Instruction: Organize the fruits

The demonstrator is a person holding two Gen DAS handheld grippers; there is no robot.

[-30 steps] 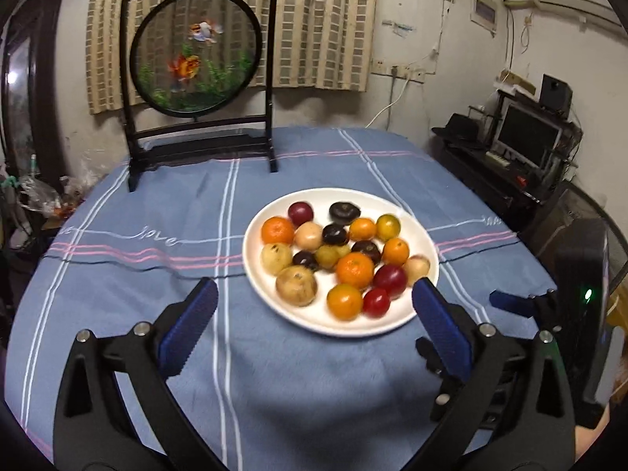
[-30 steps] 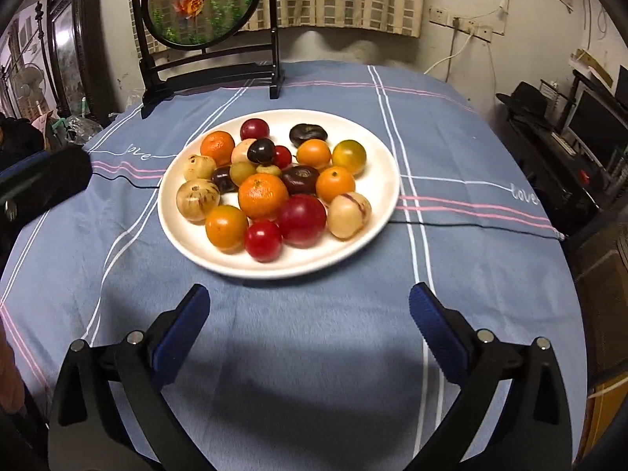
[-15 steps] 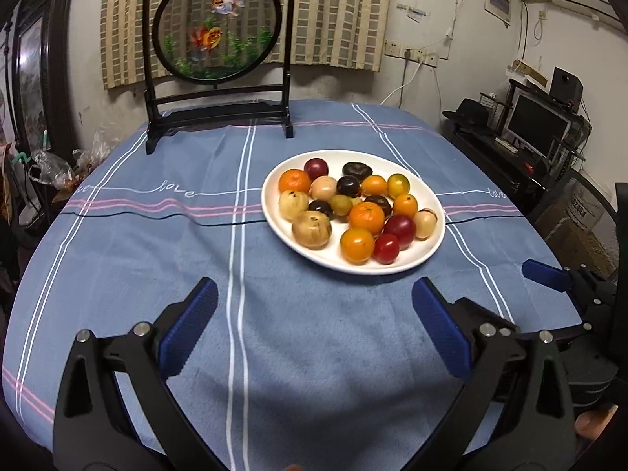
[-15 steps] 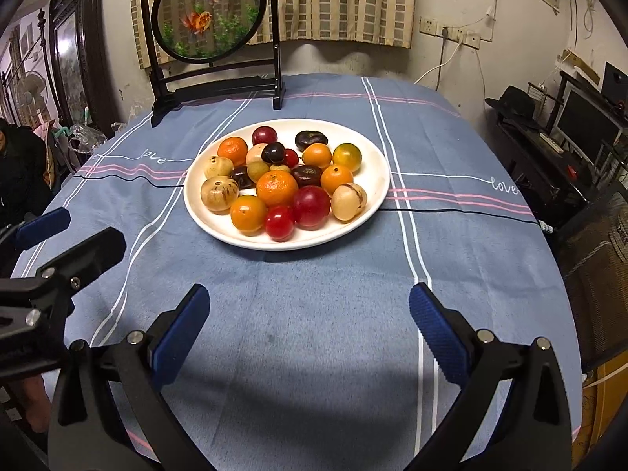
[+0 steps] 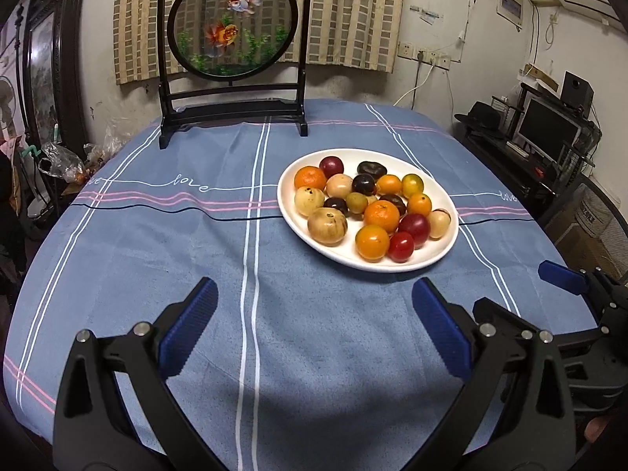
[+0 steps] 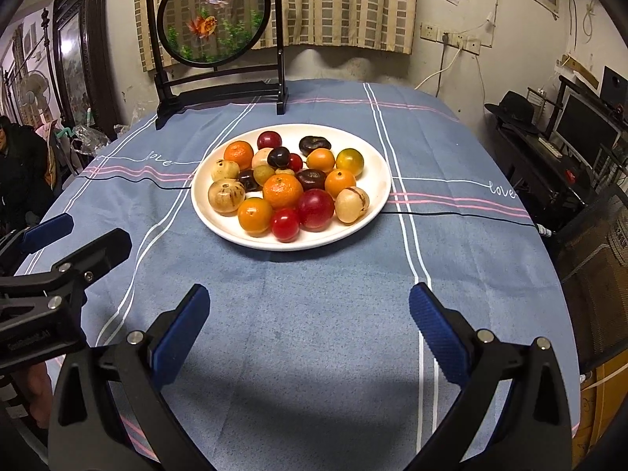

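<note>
A white plate (image 5: 288,212) (image 6: 376,172) on the blue tablecloth holds several small fruits: oranges (image 5: 382,216) (image 6: 282,191), red ones (image 5: 400,246) (image 6: 285,224), dark plums and pale brown ones (image 5: 327,226). My left gripper (image 5: 312,314) is open and empty, above the cloth, near and left of the plate. My right gripper (image 6: 308,316) is open and empty, nearer the table's front than the plate. The right gripper also shows at the right edge of the left wrist view (image 5: 565,278); the left gripper shows at the left edge of the right wrist view (image 6: 59,235).
A black-framed round goldfish screen (image 5: 231,59) (image 6: 216,31) stands at the back of the table. A desk with a monitor (image 5: 549,129) is to the right. A thin black cable (image 6: 463,214) crosses the cloth beside the plate.
Both grippers have drawn back and up from the plate, which now sits farther off in both views. Both stay open and empty.
</note>
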